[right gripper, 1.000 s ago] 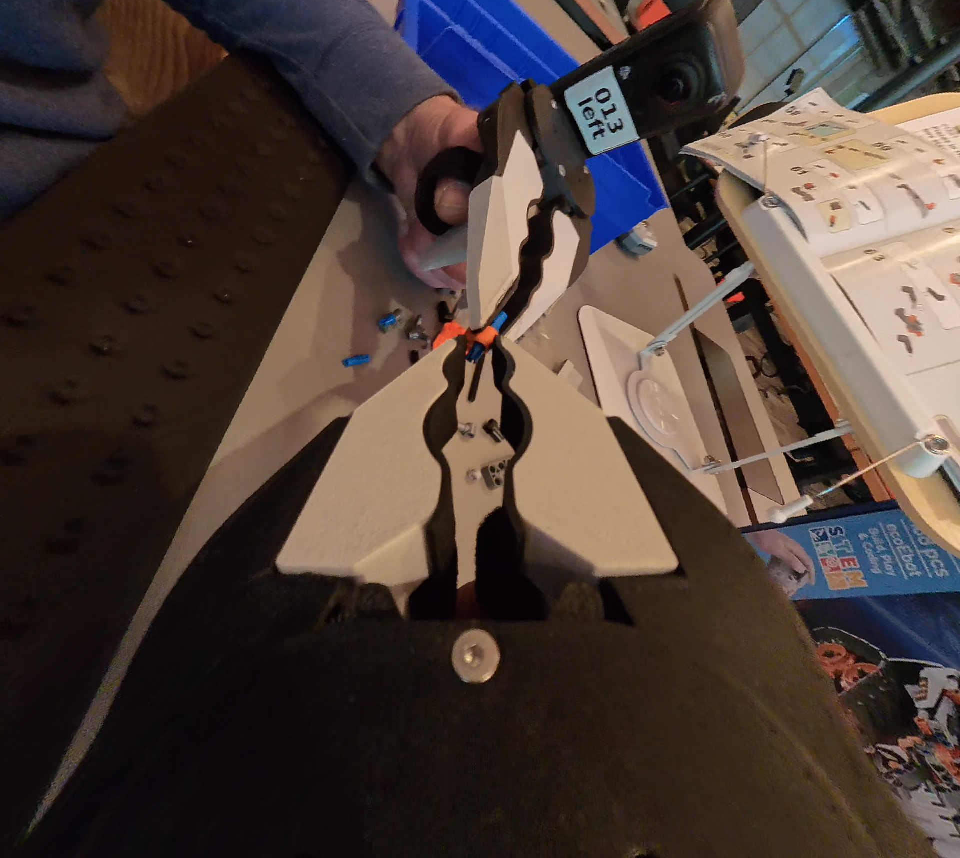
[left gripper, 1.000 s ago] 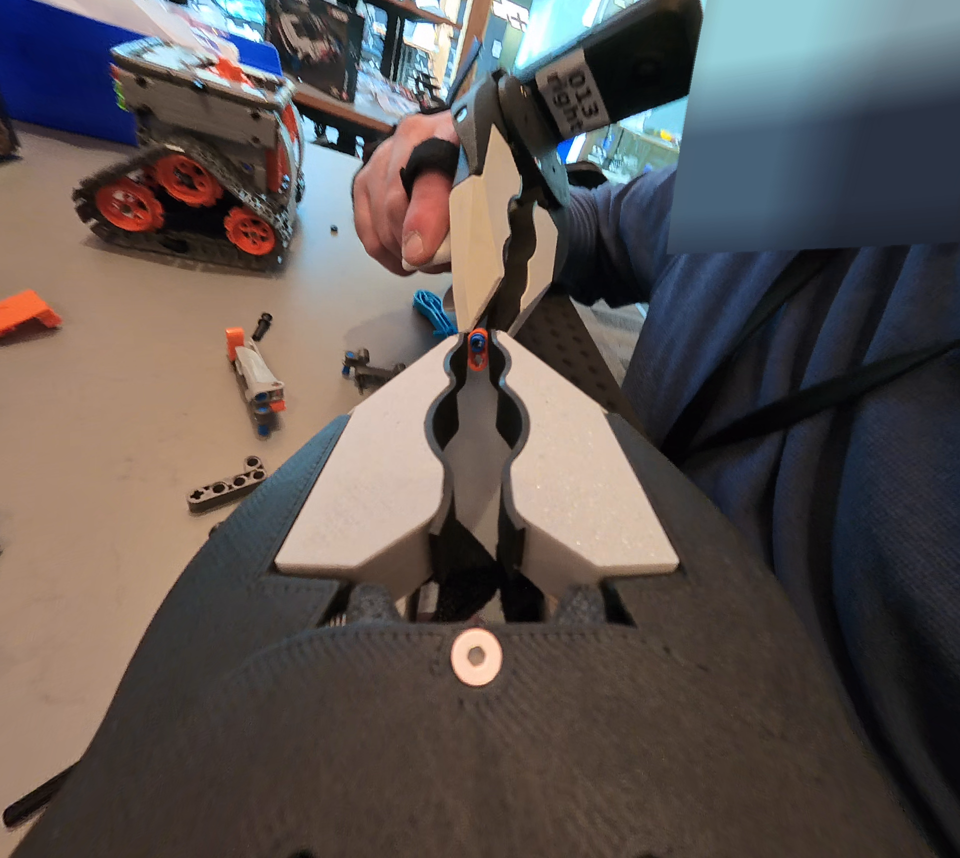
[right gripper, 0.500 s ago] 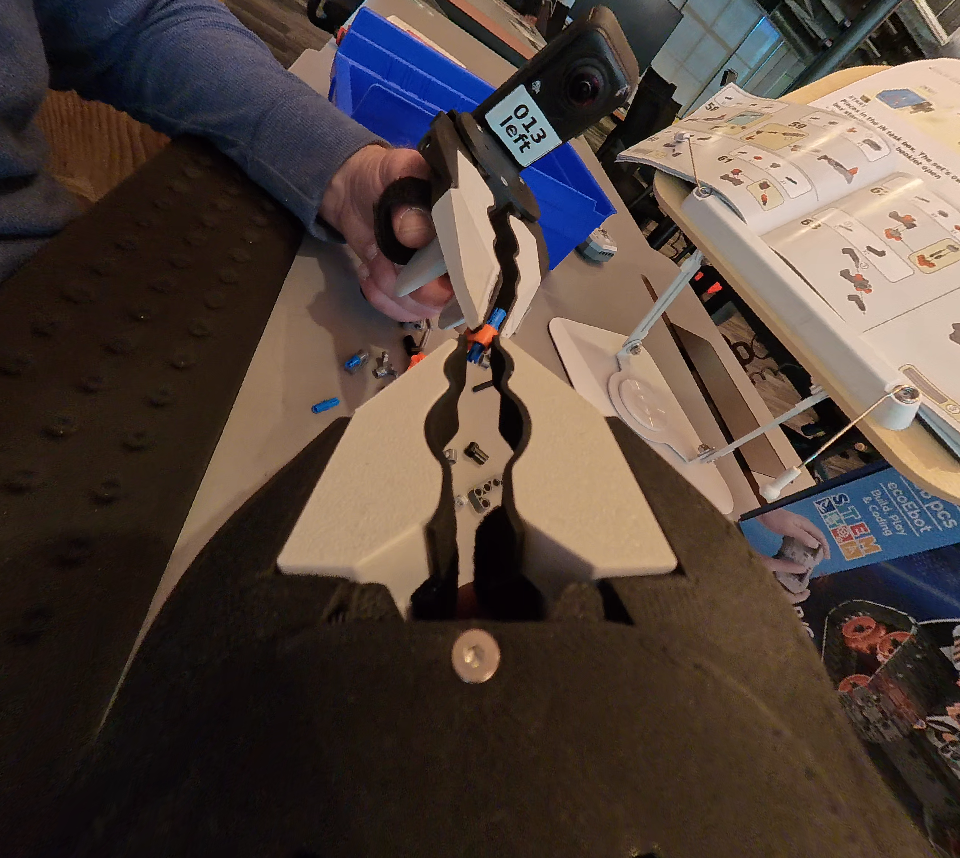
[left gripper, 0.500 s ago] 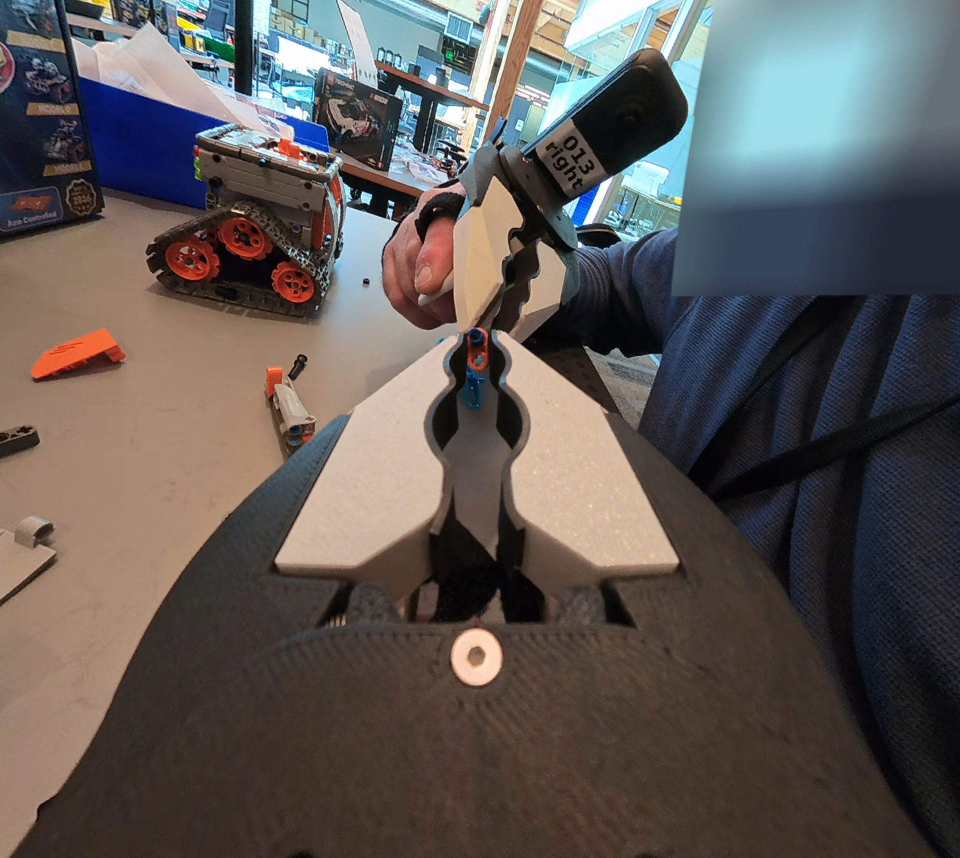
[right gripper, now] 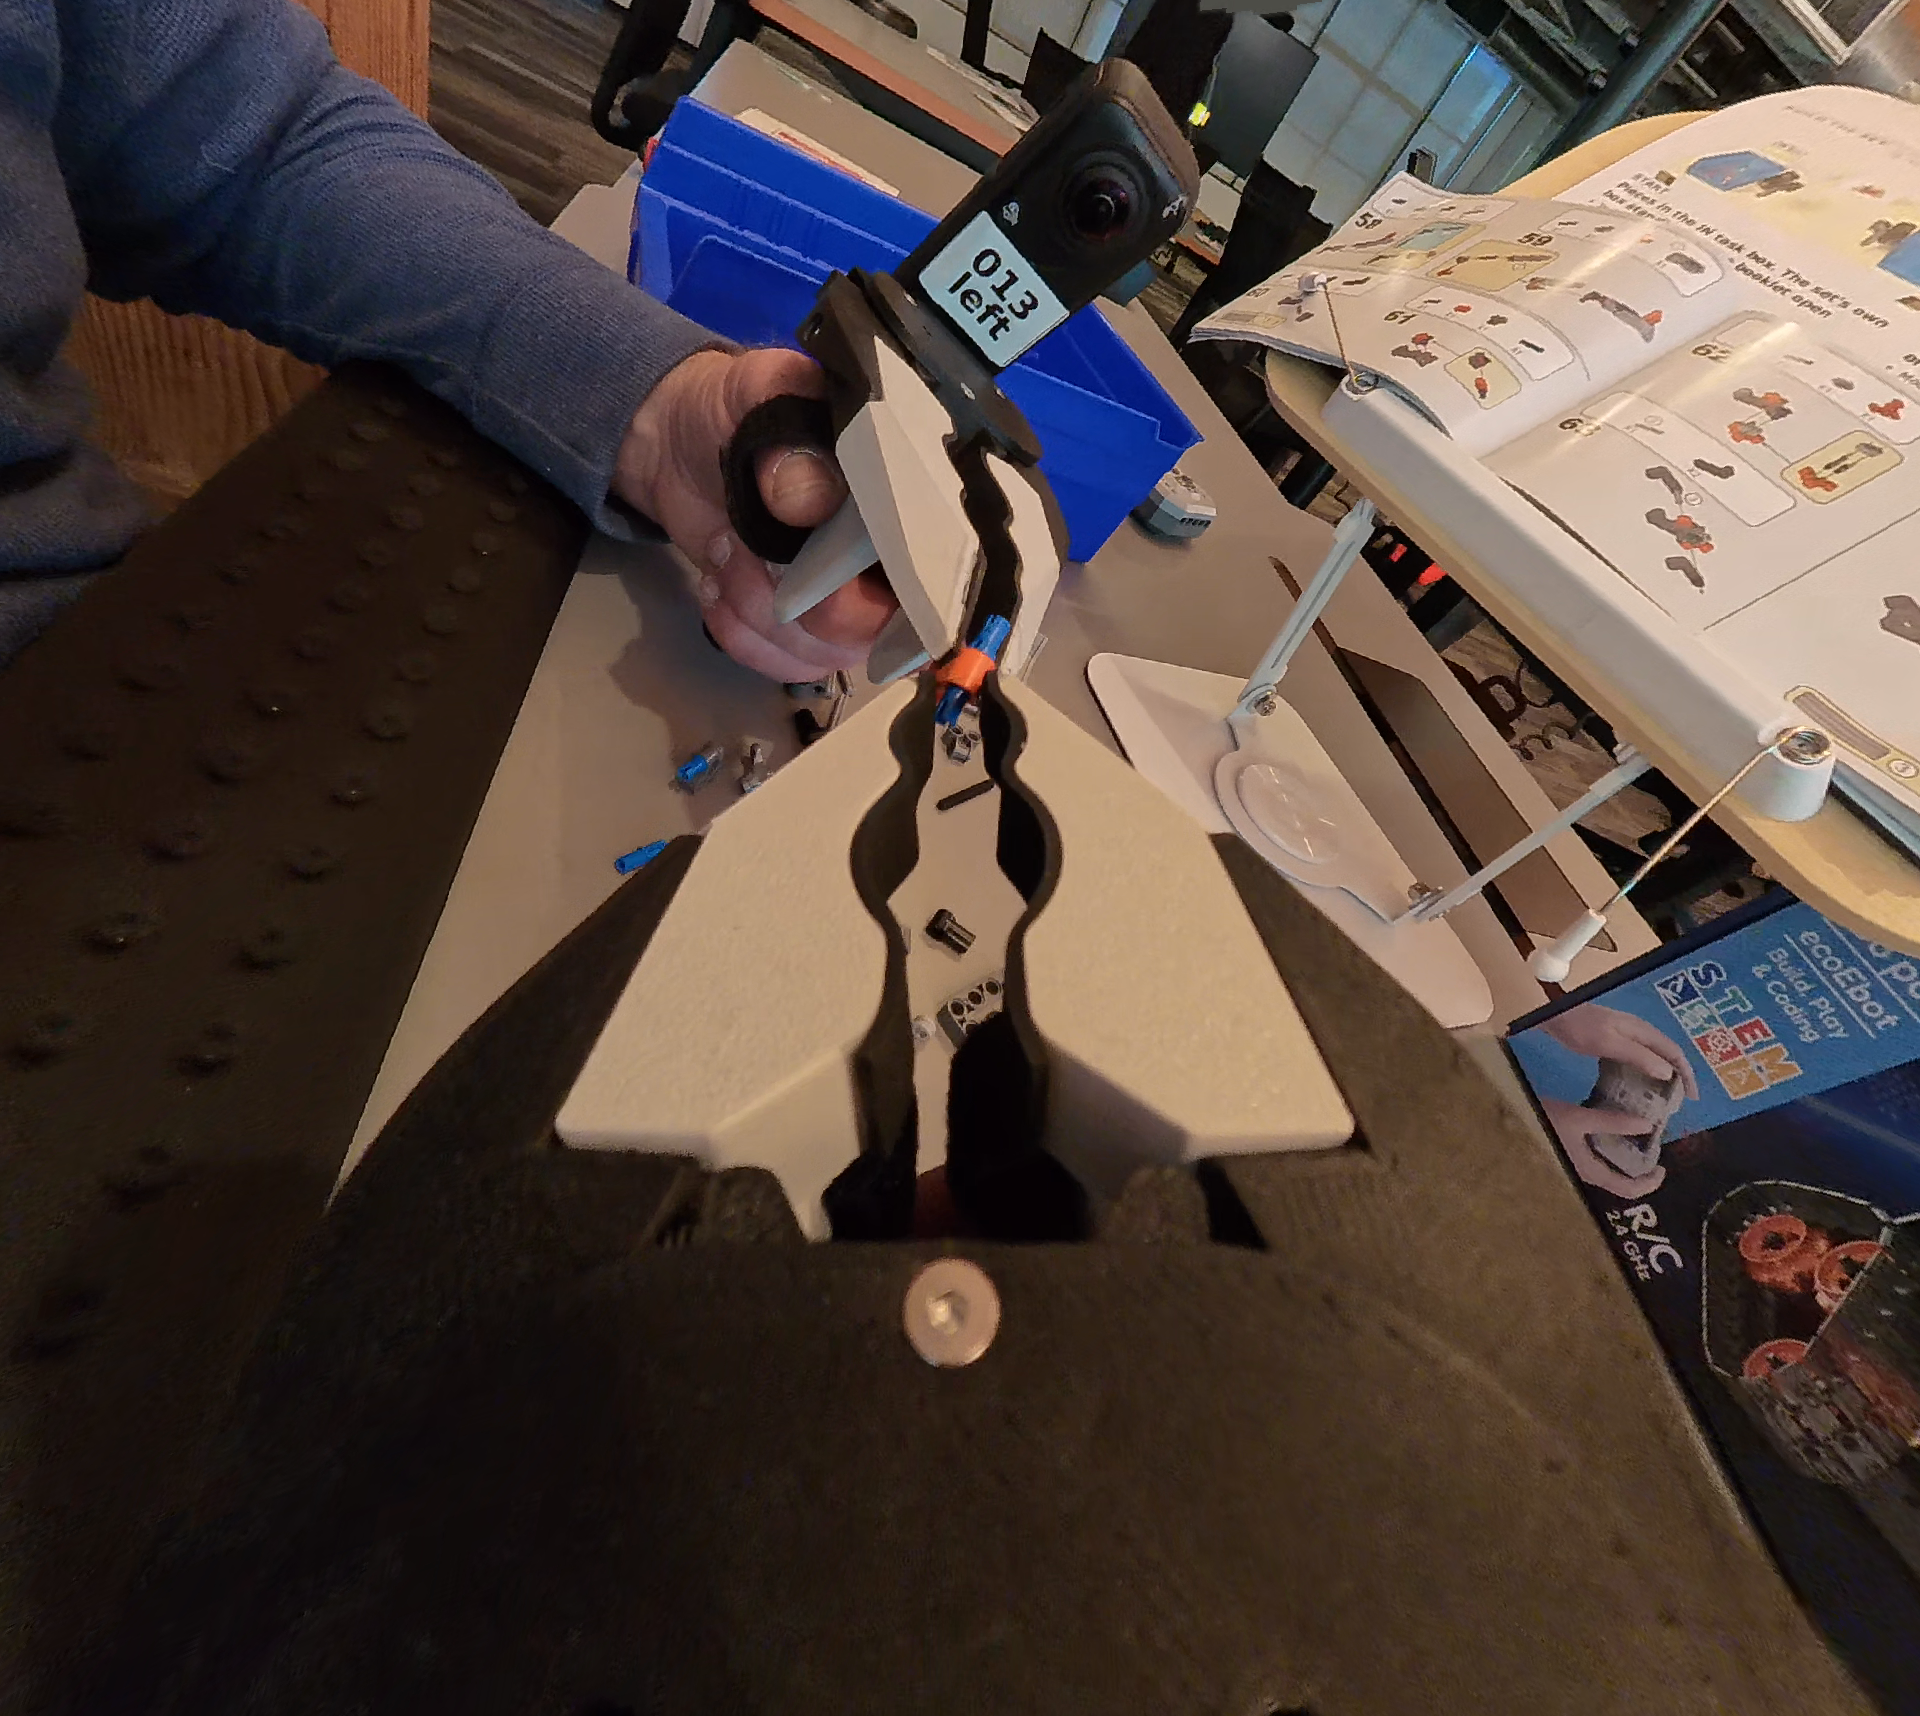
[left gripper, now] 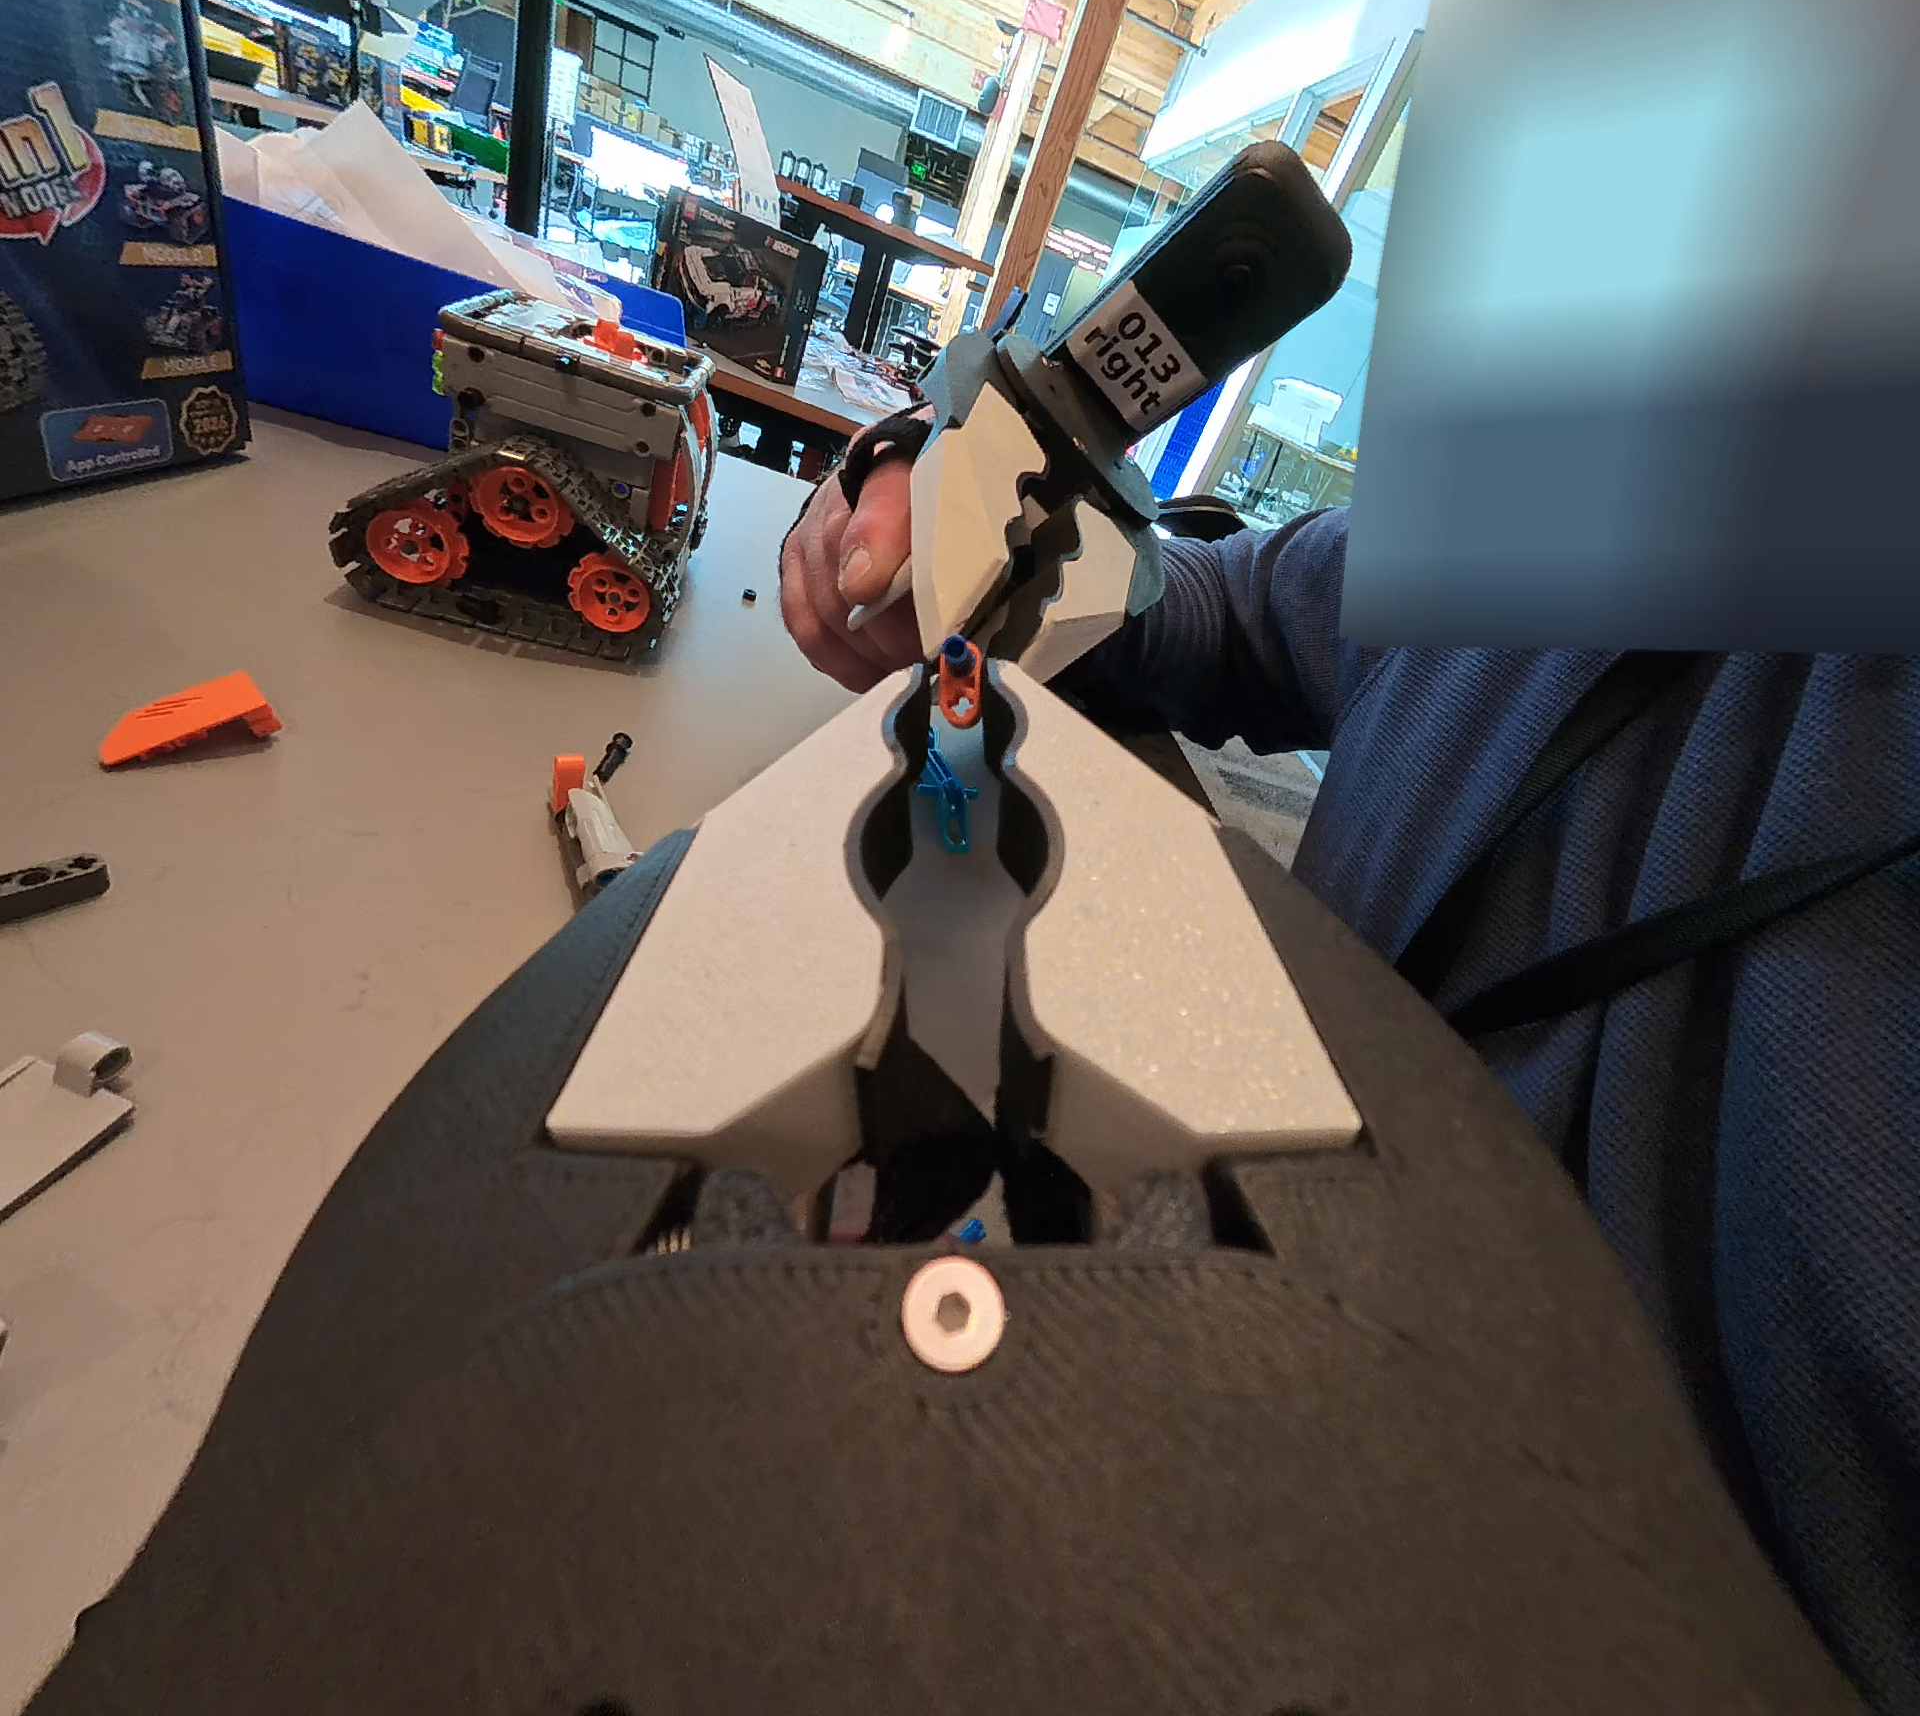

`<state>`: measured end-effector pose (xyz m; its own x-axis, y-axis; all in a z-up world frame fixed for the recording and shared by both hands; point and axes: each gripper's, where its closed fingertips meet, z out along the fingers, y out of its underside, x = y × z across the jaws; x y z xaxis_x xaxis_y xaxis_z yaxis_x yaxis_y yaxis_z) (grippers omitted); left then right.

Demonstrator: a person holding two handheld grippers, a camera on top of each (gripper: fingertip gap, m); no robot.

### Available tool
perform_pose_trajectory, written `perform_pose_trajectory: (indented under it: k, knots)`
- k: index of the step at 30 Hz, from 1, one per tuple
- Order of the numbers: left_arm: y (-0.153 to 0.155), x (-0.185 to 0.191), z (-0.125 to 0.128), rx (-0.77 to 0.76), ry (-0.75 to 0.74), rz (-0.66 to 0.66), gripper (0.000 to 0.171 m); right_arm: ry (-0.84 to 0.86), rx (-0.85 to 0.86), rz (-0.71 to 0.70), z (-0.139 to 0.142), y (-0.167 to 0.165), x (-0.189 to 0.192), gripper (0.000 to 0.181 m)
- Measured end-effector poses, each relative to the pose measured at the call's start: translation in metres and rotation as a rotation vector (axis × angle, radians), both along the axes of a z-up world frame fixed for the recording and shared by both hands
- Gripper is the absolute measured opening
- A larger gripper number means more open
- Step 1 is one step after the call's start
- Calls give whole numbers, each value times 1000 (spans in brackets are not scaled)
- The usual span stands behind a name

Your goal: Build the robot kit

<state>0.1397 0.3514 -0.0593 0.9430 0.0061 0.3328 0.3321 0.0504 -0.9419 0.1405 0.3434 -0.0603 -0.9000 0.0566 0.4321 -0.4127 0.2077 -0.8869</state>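
Orange plastic connector (left gripper: 961, 690) with a blue pin sits pinched at the left tongs (left gripper: 961, 679) tips — the right tongs (right gripper: 961, 695) meet it, seemingly pinching the pin, above the grey bench (left gripper: 312, 887).

The left hand-held gripper (left gripper: 961, 679) pinches a small orange piece (left gripper: 962, 692). The right hand-held gripper (left gripper: 982, 627) meets it tip to tip. A toy tank (left gripper: 530, 492) sits on the worktop (left gripper: 312, 835).

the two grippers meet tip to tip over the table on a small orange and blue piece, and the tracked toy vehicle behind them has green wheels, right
Not quite. The tracked toy vehicle has orange wheels, not green, as the left wrist view shows. The rest holds: the left gripper and right gripper meet tip to tip on the small orange and blue piece.
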Motion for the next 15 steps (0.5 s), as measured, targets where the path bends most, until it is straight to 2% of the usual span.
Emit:
perform_pose_trajectory:
  k: [15]
  knots:
    - [-7,-11,9,68,-36,44,14,-74,-78,-31,12,-2,-7,6]
